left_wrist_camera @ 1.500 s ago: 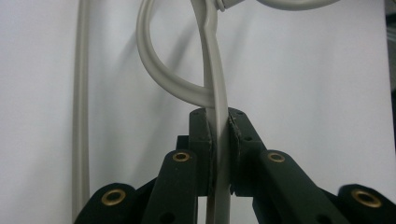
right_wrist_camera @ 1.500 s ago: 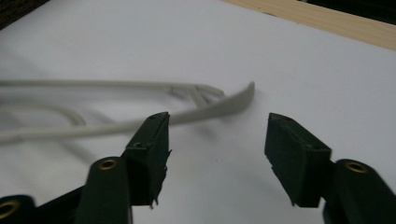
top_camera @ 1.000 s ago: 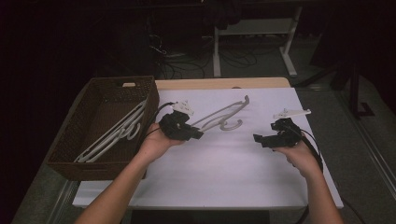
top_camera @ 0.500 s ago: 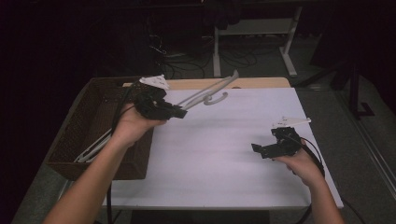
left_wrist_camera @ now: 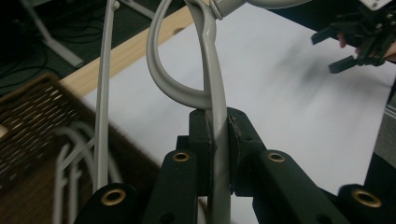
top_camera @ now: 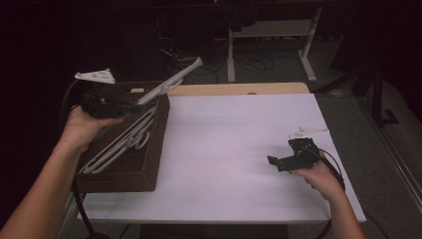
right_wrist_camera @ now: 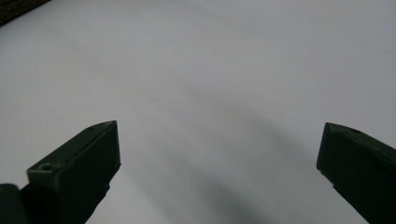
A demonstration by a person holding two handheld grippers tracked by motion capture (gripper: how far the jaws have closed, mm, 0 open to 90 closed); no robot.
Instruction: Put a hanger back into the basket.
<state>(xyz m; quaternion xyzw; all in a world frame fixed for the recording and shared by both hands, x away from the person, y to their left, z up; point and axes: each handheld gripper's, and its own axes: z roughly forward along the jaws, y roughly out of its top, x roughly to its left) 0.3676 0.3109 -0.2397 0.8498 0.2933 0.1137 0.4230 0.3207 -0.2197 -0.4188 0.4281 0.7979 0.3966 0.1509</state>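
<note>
High view: a desk with a white top fills the centre of the frame, with a strip of bare wood along its far edge. A dark wicker basket stands on the desk's left side and holds several white hangers lying flat. The left claw, at upper left above the basket, is clenched on a grey plastic hanger that slants up and to the right, clear of the desk. The right claw, at lower right, hangs just over the white top with its jaws spread and nothing between them; those jaws have just been opening. Left gripper view: the left claw's two black jaws, rising from the bottom centre, pinch the grey hanger's stem just below its curved hook; the basket with its hangers lies blurred at lower left, the right claw at upper right. Right gripper view: the right claw stands released, one jaw at lower left and one at lower right, above the bare white desk.
</note>
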